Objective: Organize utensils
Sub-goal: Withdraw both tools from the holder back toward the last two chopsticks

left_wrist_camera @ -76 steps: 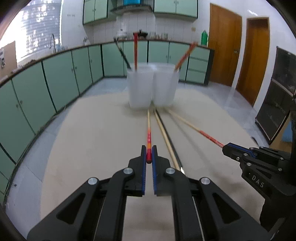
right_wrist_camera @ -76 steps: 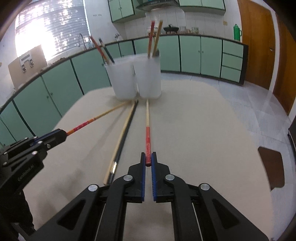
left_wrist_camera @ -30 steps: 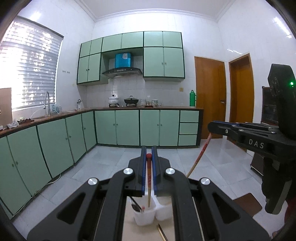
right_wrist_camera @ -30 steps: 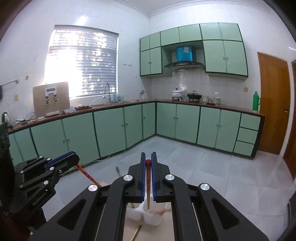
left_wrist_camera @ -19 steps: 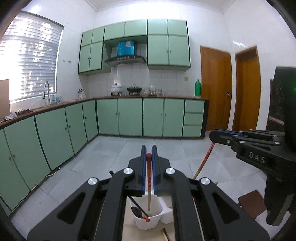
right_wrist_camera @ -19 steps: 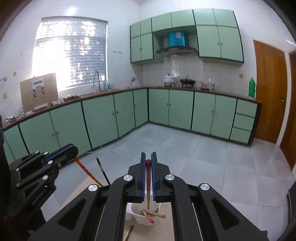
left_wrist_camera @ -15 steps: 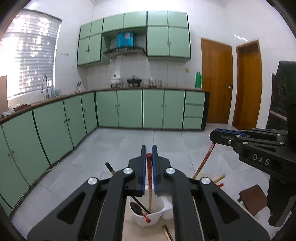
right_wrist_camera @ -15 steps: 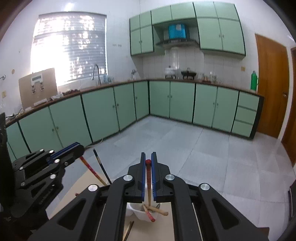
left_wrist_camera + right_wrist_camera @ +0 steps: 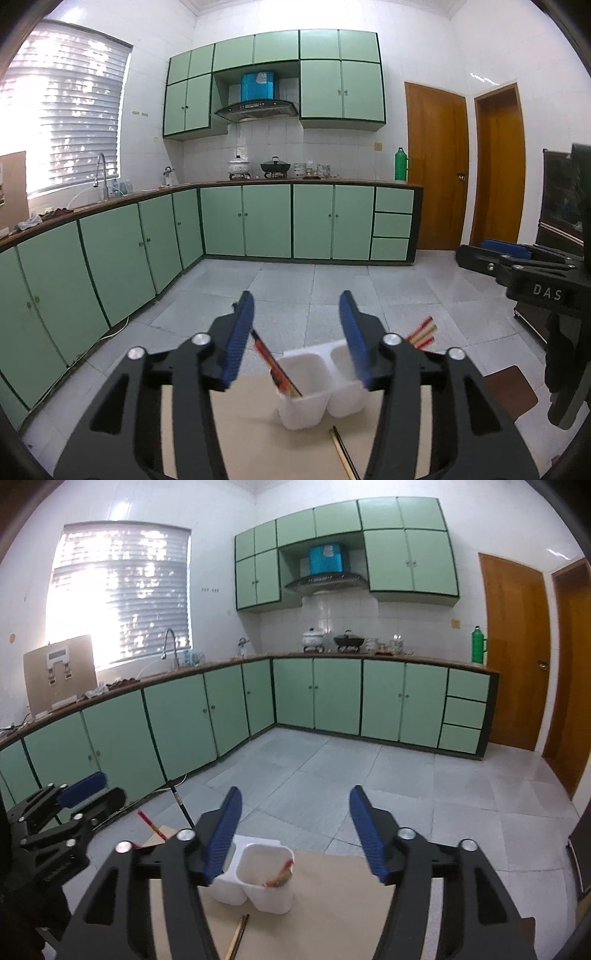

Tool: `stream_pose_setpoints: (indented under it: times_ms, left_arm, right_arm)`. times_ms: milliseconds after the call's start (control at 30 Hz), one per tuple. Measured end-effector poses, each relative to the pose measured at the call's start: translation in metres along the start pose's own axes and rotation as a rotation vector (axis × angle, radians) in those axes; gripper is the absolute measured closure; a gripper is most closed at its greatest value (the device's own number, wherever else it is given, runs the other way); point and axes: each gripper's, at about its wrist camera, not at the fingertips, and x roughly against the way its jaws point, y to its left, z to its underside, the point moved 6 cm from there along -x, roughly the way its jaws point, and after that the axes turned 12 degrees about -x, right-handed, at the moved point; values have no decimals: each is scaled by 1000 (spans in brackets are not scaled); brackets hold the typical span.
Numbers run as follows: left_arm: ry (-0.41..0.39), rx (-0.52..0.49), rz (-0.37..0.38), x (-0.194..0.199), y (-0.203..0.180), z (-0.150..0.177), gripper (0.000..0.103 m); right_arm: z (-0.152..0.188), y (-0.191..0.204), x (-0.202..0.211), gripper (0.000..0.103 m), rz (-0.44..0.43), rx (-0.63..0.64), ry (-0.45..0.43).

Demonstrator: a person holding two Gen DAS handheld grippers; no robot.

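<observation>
a: where are the chopsticks?

b: in the twin white cups (image 9: 317,384) on the beige table (image 9: 251,424). from the left wrist view, a red-and-black chopstick (image 9: 275,365) leans in the nearer cup, its top just beside the left gripper's (image 9: 297,338) left pad. red-tipped chopsticks (image 9: 421,334) poke out behind the far cup, their lower parts hidden by the gripper's right finger.

a: and the grippers?

b: both have just been opening. the left gripper's jaws stand apart, nothing pressed between them. the right gripper (image 9: 295,834) is spread wide too, empty, above the cups (image 9: 258,875).

a: anything left on the table?

b: a pair of chopsticks (image 9: 341,450) lies in front of the cups, cut off by the lower edge; in the right wrist view only one end (image 9: 238,934) shows. whether it is two sticks or more i can't tell.

a: inside the cups?

b: from the right wrist, red and tan tips (image 9: 280,877) rest against the nearer cup's rim; blurred. a dark stick (image 9: 181,805) and a red one (image 9: 153,825) rise behind the cups, their bases hidden by the gripper's finger.
</observation>
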Motion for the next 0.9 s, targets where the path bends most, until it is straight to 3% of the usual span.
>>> stream_pose_setpoints:
  times_ms: [200, 467, 700, 900]
  left_arm:
    - [21, 18, -20, 35, -5, 36, 36]
    - [169, 31, -4, 50, -23, 119, 28]
    - [336, 74, 21, 48, -29, 195, 25]
    - [447, 95, 31, 45, -35, 233, 24]
  right_arm:
    - [47, -13, 34, 20, -4, -42, 6]
    - [123, -25, 48, 7, 14, -105, 71]
    - [185, -25, 45, 6, 65, -94, 168]
    - [239, -30, 42, 6, 98, -109, 268]
